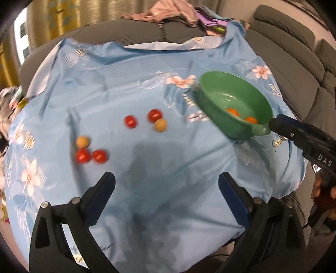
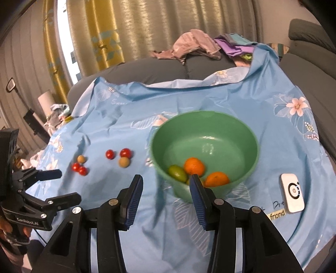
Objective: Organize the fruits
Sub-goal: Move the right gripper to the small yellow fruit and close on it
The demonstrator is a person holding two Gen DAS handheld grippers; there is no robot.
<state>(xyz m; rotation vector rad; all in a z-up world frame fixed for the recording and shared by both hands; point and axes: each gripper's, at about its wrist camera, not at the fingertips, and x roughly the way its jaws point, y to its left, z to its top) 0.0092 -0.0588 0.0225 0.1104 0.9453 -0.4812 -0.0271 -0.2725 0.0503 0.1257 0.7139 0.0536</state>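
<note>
Loose fruits and a bowl on a blue floral cloth.
A green plastic bowl [image 2: 204,136] holds two round oranges [image 2: 194,166] and a green oval fruit [image 2: 177,172]; four red cherry tomatoes [image 2: 110,154] and two tan round fruits [image 2: 124,162] lie scattered left of it.

Left wrist view: looks forward and down along the left tongs [image 1: 167,189], whose two fingers frame the lower edge. It faces the blue cloth [image 1: 130,84] from the near side, with sofa cushions and curtains at the top. The bowl [image 1: 212,107] sits to the right, and the right tongs [image 1: 273,125] enter from the right edge.

Right wrist view: looks forward along the right tongs [image 2: 166,189], set close to the bowl [image 2: 166,134], which lies just past the fingertips. The left tongs [image 2: 67,184] show at the left edge.

Shared: cloth [image 2: 117,117], bowl, the loose tomatoes [image 1: 130,121] [image 2: 110,154], clothes pile [image 1: 168,12] [image 2: 189,46], curtains.
</note>
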